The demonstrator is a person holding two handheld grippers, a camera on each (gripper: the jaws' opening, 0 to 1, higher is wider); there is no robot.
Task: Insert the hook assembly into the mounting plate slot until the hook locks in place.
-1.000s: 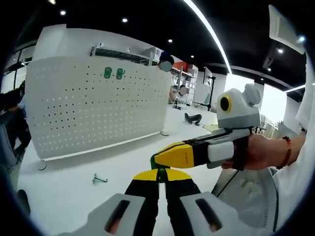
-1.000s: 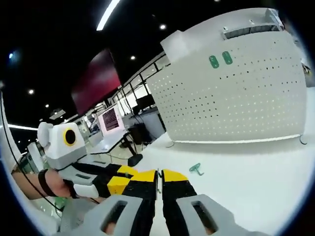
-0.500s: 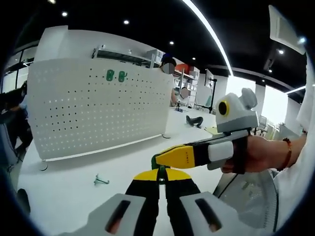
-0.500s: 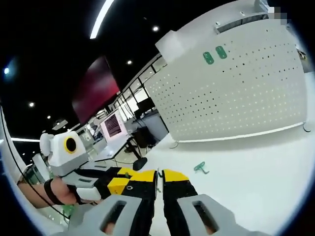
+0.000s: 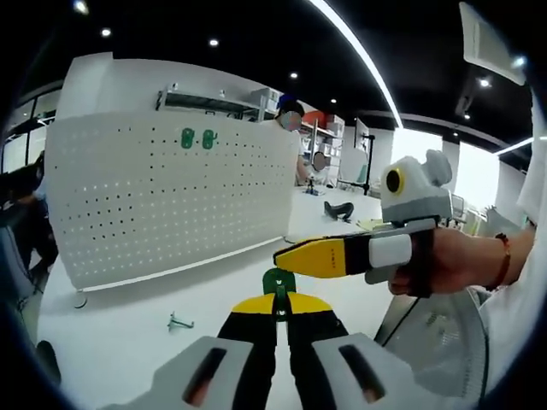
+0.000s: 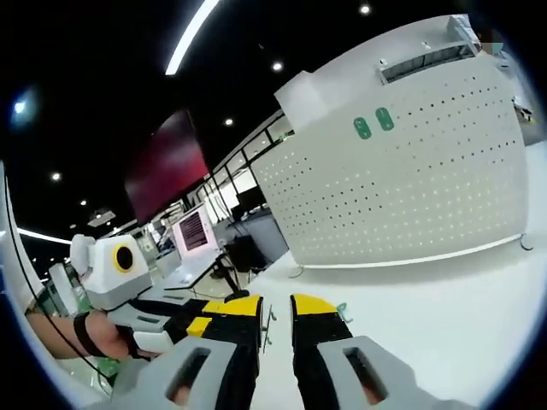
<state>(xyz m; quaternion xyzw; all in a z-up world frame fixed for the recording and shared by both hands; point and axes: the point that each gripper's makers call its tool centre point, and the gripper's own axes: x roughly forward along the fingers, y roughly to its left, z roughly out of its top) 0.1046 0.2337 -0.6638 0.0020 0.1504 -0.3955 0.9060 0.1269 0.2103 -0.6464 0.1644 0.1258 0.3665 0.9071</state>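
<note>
Progress: early stage, by the look of things. No hook assembly has yet reached the pegboard.
Left tool: clenched on a green hook assembly, whose flat green tab stands up from between the yellow tips at 6 o'clock in the left gripper view.
Right tool: released. Its yellow tips stand apart with nothing gripped between them. In the left gripper view it reaches in from 3 o'clock, held in a person's hand, its tip just above the green tab; whether they touch cannot be told.
Pegboard mounting plate: upright at the far side of the white desk, well apart from both tools. It fills the 10 o'clock area of the left gripper view and the 2 o'clock area of the right gripper view.
Already on the board: two green plates side by side near its top edge.
Loose hook: lies on the desk between the tools and the board, at 8 o'clock in the left gripper view.
Left to do: carry the held hook assembly across to the board, line it up with a slot and press it in until it locks.
Visibility: board, mounted plates and loose hook all in sight.
</note>
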